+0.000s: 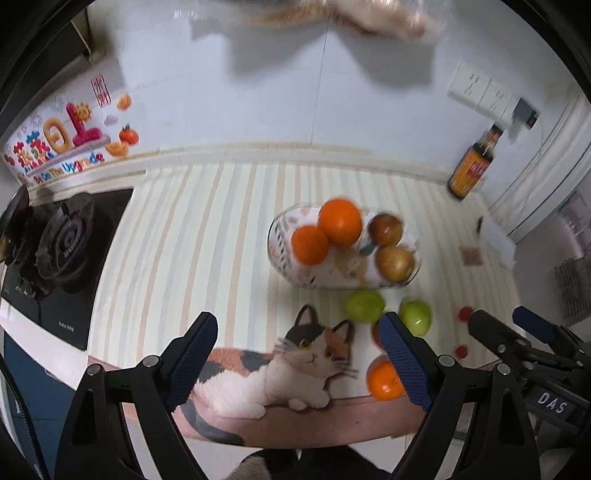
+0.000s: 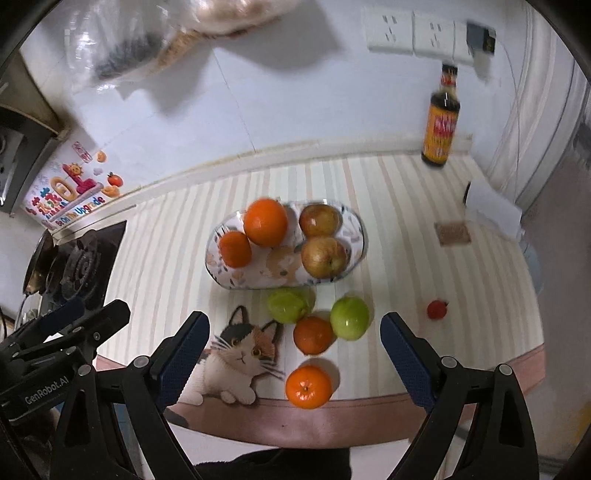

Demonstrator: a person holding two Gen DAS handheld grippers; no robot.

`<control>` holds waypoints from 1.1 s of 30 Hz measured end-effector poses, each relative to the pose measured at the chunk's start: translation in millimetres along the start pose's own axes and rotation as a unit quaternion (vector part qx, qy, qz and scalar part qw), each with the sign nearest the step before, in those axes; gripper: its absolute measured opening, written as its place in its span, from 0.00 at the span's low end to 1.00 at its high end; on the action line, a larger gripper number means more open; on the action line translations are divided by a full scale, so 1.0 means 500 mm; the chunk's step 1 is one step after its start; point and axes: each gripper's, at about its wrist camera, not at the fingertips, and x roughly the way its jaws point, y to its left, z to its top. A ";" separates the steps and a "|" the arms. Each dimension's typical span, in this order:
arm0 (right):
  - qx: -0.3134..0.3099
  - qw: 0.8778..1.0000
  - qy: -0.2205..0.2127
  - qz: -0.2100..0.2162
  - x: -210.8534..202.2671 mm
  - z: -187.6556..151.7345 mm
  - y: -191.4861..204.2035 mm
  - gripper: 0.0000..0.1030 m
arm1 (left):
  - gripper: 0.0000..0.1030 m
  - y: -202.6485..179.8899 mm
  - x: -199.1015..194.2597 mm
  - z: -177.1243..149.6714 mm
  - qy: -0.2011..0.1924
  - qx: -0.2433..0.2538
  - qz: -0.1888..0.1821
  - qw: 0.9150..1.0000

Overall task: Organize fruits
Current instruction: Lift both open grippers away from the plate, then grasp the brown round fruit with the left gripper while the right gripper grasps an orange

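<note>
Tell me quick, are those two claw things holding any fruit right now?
Left gripper: open, holding nothing, above the cat picture on the mat.
Right gripper: open, holding nothing, the nearest orange lying loose between its fingers.

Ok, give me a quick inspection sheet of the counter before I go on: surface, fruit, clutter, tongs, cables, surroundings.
Surface: striped mat with a cat picture at the near edge.
Job's things: glass dish holds two oranges and two brownish apples. Loose on the mat, near side of the dish: two green apples, two oranges, and a small red fruit off to the right.
Clutter: sauce bottle by the wall; small brown square; white paper.
Grippers: left tongs open, empty; right tongs open, empty.
Cables: thin wire running down from the wall sockets.
Surroundings: gas stove on the left; tiled wall with stickers.
</note>
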 end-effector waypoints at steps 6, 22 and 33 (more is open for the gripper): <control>0.065 0.991 0.109 0.047 0.164 -0.057 -0.078 0.93 | 0.97 0.004 0.126 -0.028 0.076 0.000 0.025 0.997; 0.091 0.975 0.192 0.067 0.376 -0.198 -0.116 0.64 | 0.97 -0.121 0.298 -0.035 0.187 0.035 -0.020 0.982; 0.140 0.973 0.178 0.041 0.351 -0.200 -0.237 0.64 | 0.93 -0.272 0.411 -0.038 0.228 0.114 -0.078 0.964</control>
